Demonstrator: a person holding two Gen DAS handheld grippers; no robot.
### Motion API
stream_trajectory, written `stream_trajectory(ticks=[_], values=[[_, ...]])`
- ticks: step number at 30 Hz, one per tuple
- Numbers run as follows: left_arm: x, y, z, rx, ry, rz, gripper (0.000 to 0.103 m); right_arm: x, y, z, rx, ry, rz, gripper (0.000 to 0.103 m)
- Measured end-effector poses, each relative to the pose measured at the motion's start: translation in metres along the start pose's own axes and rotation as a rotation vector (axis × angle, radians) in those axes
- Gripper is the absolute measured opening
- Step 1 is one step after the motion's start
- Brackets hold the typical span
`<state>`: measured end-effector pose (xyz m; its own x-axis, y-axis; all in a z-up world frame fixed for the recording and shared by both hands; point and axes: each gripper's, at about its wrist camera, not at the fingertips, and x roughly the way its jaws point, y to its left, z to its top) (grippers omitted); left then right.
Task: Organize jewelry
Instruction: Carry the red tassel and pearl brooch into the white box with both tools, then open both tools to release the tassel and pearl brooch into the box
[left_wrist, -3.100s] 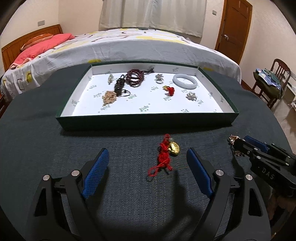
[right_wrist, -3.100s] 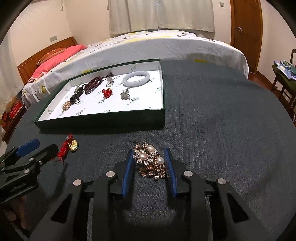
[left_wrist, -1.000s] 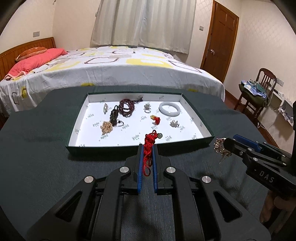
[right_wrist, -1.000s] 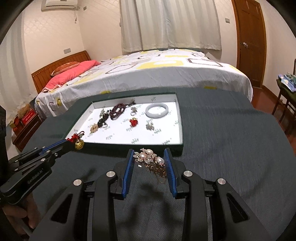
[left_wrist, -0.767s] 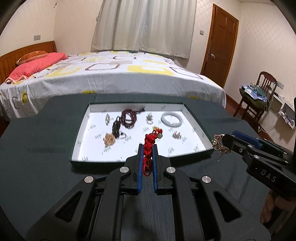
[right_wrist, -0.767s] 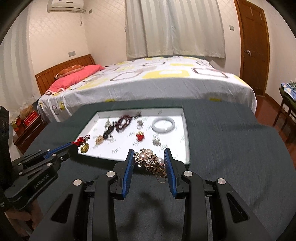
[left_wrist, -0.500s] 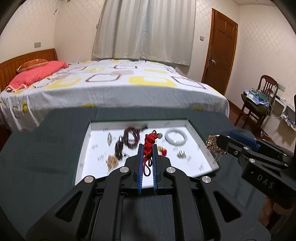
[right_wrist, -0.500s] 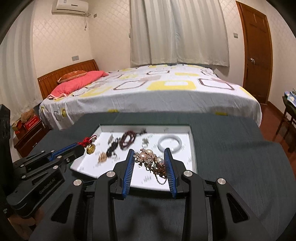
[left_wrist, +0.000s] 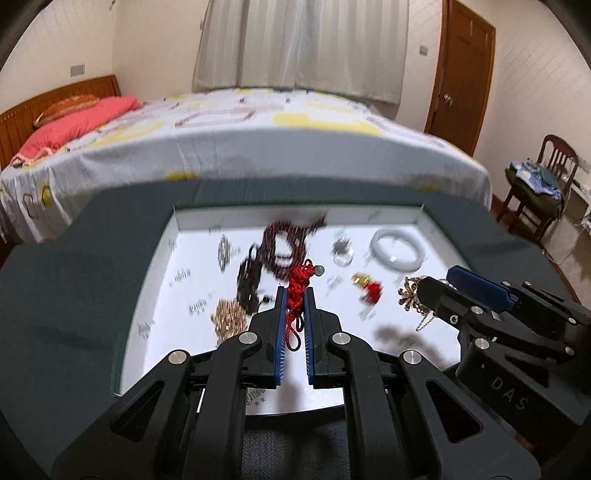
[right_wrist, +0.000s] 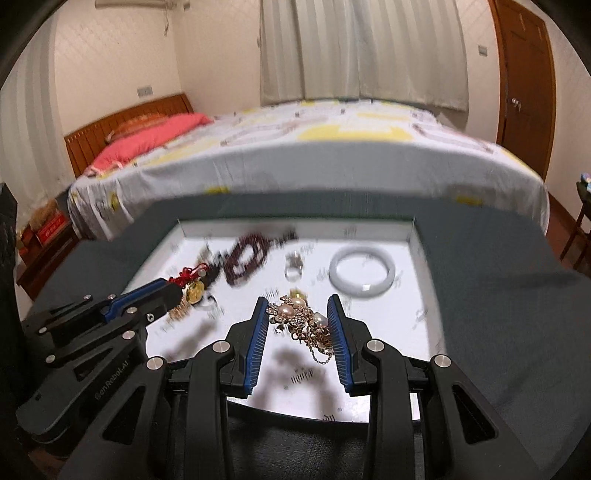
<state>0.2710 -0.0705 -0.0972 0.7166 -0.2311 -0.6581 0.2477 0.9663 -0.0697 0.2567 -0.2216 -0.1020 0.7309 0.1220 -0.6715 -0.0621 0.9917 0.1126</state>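
Observation:
My left gripper is shut on a red knotted cord charm with a gold pendant, held above the white-lined green tray. My right gripper is shut on a gold and pearl brooch with a dangling chain, also above the tray. The right gripper shows at the right of the left wrist view; the left gripper shows at the left of the right wrist view. In the tray lie a white bangle, dark red beads, a ring and a small red charm.
The tray rests on a dark grey cloth-covered table. A bed stands just beyond the table's far edge. A chair with clothes and a wooden door are at the right.
Both grippers have moved forward with their pieces, from over the table cloth in front of the tray to above the tray's floor. The view is motion-blurred.

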Motion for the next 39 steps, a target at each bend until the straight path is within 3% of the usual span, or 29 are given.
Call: stream_trajectory(ticks=[12, 35, 36, 39], values=[[0.032, 0.005, -0.013, 0.003, 0.098, 0.006, 0.009, 0.025, -0.001, -0.014, -0.012, 0.099, -0.002, 0.033], [0.039, 0.002, -0.015, 0.014, 0.145, 0.048, 0.011, 0.031, -0.003, -0.015, -0.003, 0.107, -0.002, 0.034], [0.039, 0.002, -0.015, 0.014, 0.147, 0.050, 0.014, 0.031, -0.003, -0.015, -0.003, 0.110, -0.003, 0.035], [0.038, 0.003, -0.015, 0.009, 0.144, 0.064, 0.039, 0.032, -0.003, -0.016, 0.003, 0.110, -0.007, 0.047]])
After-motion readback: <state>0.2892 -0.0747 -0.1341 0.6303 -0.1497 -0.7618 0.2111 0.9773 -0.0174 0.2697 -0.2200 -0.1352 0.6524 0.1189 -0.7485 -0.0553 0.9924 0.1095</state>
